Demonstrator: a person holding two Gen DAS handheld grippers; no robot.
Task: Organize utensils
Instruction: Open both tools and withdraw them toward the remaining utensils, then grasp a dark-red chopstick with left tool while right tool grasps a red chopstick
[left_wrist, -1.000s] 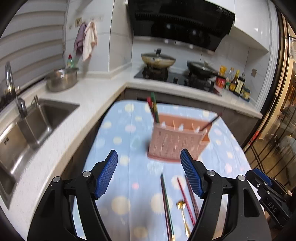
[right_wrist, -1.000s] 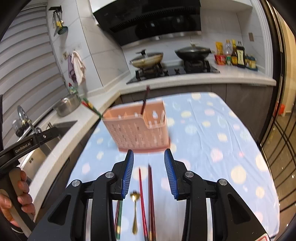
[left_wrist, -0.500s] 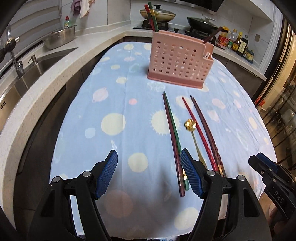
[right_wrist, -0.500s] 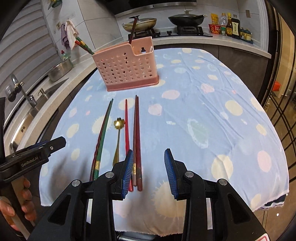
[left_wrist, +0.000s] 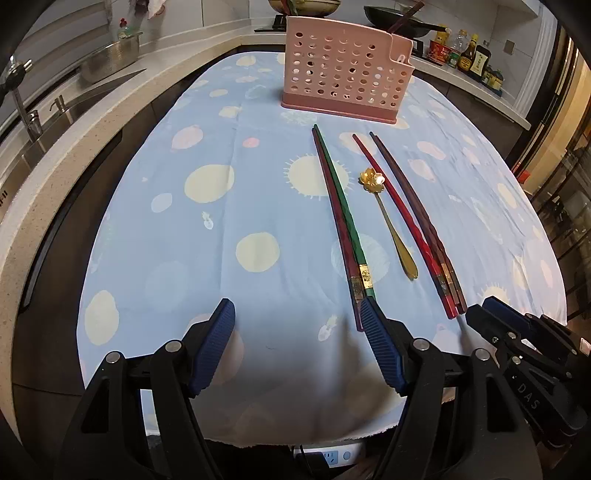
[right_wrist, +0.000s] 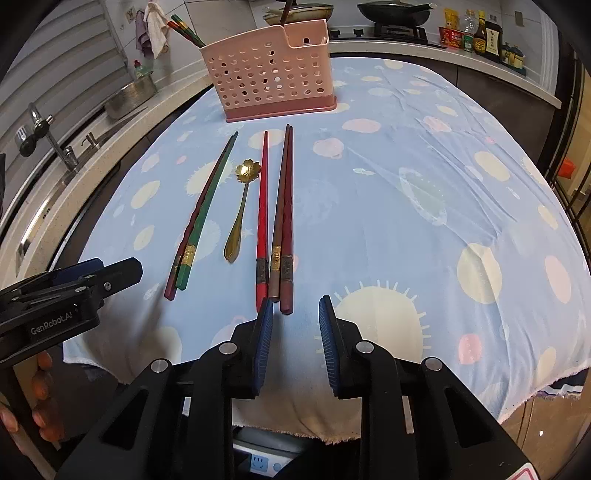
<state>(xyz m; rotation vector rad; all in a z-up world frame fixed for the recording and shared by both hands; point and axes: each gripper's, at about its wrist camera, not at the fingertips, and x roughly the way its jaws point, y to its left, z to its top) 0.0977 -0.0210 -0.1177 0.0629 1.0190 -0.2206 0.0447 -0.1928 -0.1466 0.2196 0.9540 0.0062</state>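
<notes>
Right gripper, low centre of its view, is closing with nothing between the pads — brown chopsticks end just ahead. Left gripper gapes, empty. Best to line the jaws over one stick's butt end before clamping, then carry it to the pink holder at upper centre. The holder's compartments are hidden — what's inside is unclear.

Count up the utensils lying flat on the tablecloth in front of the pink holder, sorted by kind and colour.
Green chopstick: 1
Bright red chopstick: 1
Dark reddish-brown chopsticks: 3
Gold spoon: 1
Total: 6
</notes>
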